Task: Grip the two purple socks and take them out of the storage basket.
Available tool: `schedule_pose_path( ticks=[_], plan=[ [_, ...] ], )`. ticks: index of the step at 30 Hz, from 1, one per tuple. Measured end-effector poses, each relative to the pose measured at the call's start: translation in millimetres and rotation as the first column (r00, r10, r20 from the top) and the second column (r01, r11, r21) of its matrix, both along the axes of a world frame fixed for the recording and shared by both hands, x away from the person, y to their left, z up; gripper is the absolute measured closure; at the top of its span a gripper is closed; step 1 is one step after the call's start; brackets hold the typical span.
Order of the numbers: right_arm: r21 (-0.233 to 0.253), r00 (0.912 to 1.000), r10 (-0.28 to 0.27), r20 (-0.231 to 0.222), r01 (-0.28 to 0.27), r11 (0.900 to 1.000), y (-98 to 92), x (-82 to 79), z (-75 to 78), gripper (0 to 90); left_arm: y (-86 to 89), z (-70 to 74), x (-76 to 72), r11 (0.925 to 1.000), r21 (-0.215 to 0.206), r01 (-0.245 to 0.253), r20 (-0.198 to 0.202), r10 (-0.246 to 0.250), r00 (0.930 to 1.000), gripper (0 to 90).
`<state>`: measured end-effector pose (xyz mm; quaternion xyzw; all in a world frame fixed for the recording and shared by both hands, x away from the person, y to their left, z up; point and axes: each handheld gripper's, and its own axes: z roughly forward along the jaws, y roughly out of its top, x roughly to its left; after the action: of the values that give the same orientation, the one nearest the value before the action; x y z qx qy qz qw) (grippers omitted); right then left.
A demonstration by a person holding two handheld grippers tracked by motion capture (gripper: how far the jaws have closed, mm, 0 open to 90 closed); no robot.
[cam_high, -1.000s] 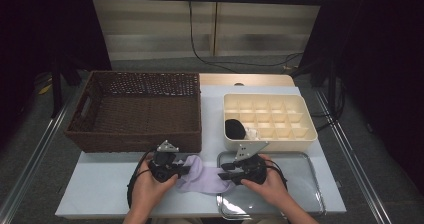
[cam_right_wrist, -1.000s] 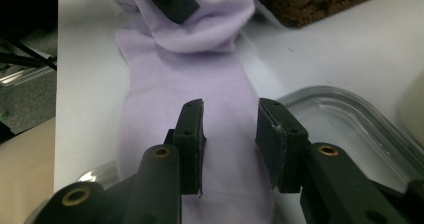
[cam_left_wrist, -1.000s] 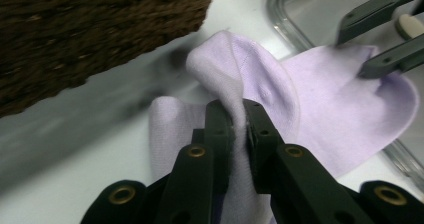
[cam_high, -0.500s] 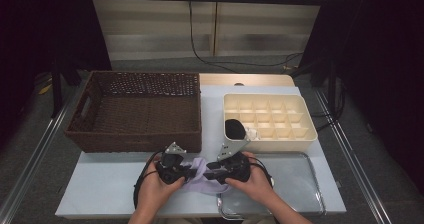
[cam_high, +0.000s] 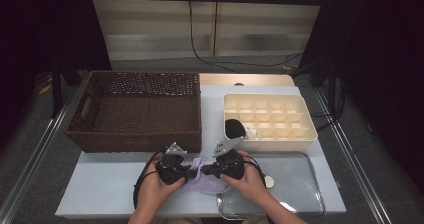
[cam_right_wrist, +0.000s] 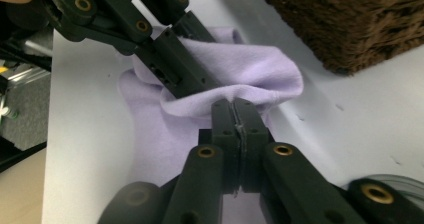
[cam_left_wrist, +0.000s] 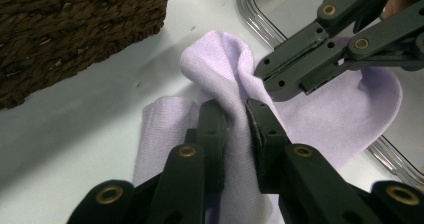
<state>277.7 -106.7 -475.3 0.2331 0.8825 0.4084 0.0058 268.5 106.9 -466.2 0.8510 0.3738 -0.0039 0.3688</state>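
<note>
At the left of the table stands a brown wicker basket, its near wall just beyond the hands. In front of its right corner the left gripper, held in the person's left hand, points right toward the other tool. The left gripper view shows its jaws narrowed onto a raised fold of a lilac cloth, with the fabric bunched between them, so it holds the cloth.

The cloth lies on the table near the front edge, between the two grippers, rumpled into a ridge in the middle and flat toward the person. Its right part overlaps the rim of a clear tray that lies at the front right.

The right gripper, in the right hand, points left and meets the left one over the cloth. In the right gripper view its jaws are pressed together on the edge of a fold of the cloth, with a thin line of fabric between them, and the left gripper's jaws lie just beyond, touching the same ridge.

Behind the tray sits a cream box with many compartments. A black ball rests in its near left corner, with a small white thing just beside it.
</note>
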Motion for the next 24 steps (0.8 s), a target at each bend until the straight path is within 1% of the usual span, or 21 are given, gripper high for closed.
schedule_pose_path(
  ticks=[1, 2, 3, 4, 5, 6, 7, 8, 9, 10, 11, 12, 13, 14, 15, 17, 18, 20, 21, 22, 24],
  plan=[
    [-0.011, 1.0000, 0.004, 0.006, -0.004, 1.000, -0.1, -1.1, 1.1, 90.0, 1.7, 1.3, 0.6, 1.0000, 0.004, -0.004, 0.028, 0.004, 0.9996, 71.7],
    [-0.012, 1.0000, 0.005, 0.004, -0.005, 1.000, -1.0, -1.7, 1.8, 90.0, 3.2, 2.9, 0.8, 1.0000, 0.005, -0.007, 0.037, 0.007, 0.9993, 69.5],
    [-0.012, 0.9999, 0.004, 0.014, -0.004, 1.000, -2.9, -1.9, 2.6, 90.0, 4.8, 4.3, 1.1, 0.9999, 0.001, -0.011, 0.042, 0.011, 0.9991, 67.8],
    [-0.012, 0.9999, 0.004, 0.014, -0.004, 1.000, -2.9, -1.9, 2.6, 90.0, 4.8, 4.3, 1.1, 0.9999, 0.001, -0.011, 0.042, 0.011, 0.9991, 66.9],
    [-0.004, 1.0000, 0.003, 0.010, -0.003, 1.000, -7.4, -2.6, 4.5, 90.0, 11.4, 9.2, 2.2, 0.9993, -0.017, -0.033, 0.059, 0.034, 0.9977, 65.0],
    [0.000, 1.0000, -0.002, 0.010, 0.002, 1.000, -11.7, -3.0, 5.6, 90.0, 11.4, 9.2, 2.2, 0.9993, -0.017, -0.033, 0.059, 0.034, 0.9977, 63.4],
    [0.000, 1.0000, -0.002, 0.010, 0.002, 1.000, -11.7, -3.0, 5.6, 90.0, 14.9, 11.6, 2.7, 0.9990, -0.015, -0.042, 0.070, 0.043, 0.9966, 63.4],
    [-0.011, 0.9999, -0.012, 0.011, 0.012, 1.000, -18.9, -3.4, 6.8, 90.0, 18.4, 13.5, 3.3, 0.9984, -0.024, -0.051, 0.074, 0.053, 0.9958, 61.3],
    [-0.005, 0.9998, -0.016, 0.012, 0.016, 1.000, -22.2, -3.2, 7.1, 90.0, 23.5, 15.8, 3.7, 0.9966, -0.042, -0.071, 0.072, 0.074, 0.9947, 60.8],
    [-0.005, 0.9998, -0.016, 0.012, 0.016, 1.000, -22.2, -3.2, 7.1, 90.0, 23.5, 15.8, 3.7, 0.9966, -0.042, -0.071, 0.072, 0.074, 0.9947, 60.5],
    [-0.003, 0.9998, -0.020, 0.003, 0.020, 1.000, -26.5, -3.3, 8.0, 90.0, 26.9, 17.0, 4.2, 0.9956, -0.044, -0.082, 0.076, 0.086, 0.9934, 60.5],
    [-0.004, 0.9997, -0.025, 0.007, 0.025, 1.000, -31.1, -3.5, 8.7, 90.0, 28.8, 17.7, 4.6, 0.9949, -0.048, -0.088, 0.075, 0.092, 0.9930, 59.0],
    [-0.011, 0.9994, -0.033, 0.009, 0.033, 0.999, -36.3, -4.8, 9.1, 90.0, 32.9, 19.4, 5.0, 0.9923, -0.064, -0.105, 0.076, 0.110, 0.9910, 58.8],
    [-0.011, 0.9994, -0.033, 0.009, 0.033, 0.999, -36.3, -4.8, 9.1, 90.0, 32.9, 19.4, 5.0, 0.9923, -0.064, -0.105, 0.076, 0.110, 0.9910, 59.0],
    [-0.019, 0.9991, -0.042, 0.008, 0.042, 0.999, -42.4, -5.9, 8.3, 90.0, 37.2, 20.8, 5.3, 0.9904, -0.062, -0.124, 0.079, 0.128, 0.9886, 59.3],
    [-0.027, 0.9987, -0.050, 0.009, 0.050, 0.998, -46.6, -6.8, 7.7, 90.0, 38.9, 21.4, 5.5, 0.9905, -0.059, -0.124, 0.078, 0.128, 0.9886, 59.3],
    [-0.023, 0.9987, -0.051, 0.007, 0.051, 0.998, -48.9, -6.8, 6.9, 90.0, 45.4, 23.3, 6.7, 0.9873, -0.074, -0.140, 0.075, 0.146, 0.9864, 59.3],
    [-0.028, 0.9984, -0.055, 0.010, 0.055, 0.998, -51.3, -6.9, 6.3, 90.0, 49.2, 24.2, 6.9, 0.9856, -0.074, -0.152, 0.070, 0.158, 0.9851, 59.2],
    [-0.027, 0.9981, -0.061, 0.001, 0.061, 0.998, -53.9, -7.1, 5.0, 90.0, 50.5, 23.7, 6.6, 0.9846, -0.071, -0.160, 0.069, 0.165, 0.9839, 59.2],
    [-0.036, 0.9976, -0.069, 0.006, 0.069, 0.997, -56.9, -6.9, 2.7, 90.0, 51.5, 19.3, 6.6, 0.9862, -0.052, -0.157, 0.042, 0.159, 0.9863, 59.4],
    [-0.031, 0.9977, -0.068, 0.005, 0.068, 0.997, -57.8, -6.6, 1.7, 90.0, 51.1, 16.2, 6.7, 0.9863, -0.053, -0.156, 0.032, 0.158, 0.9870, 59.8]
  ],
)
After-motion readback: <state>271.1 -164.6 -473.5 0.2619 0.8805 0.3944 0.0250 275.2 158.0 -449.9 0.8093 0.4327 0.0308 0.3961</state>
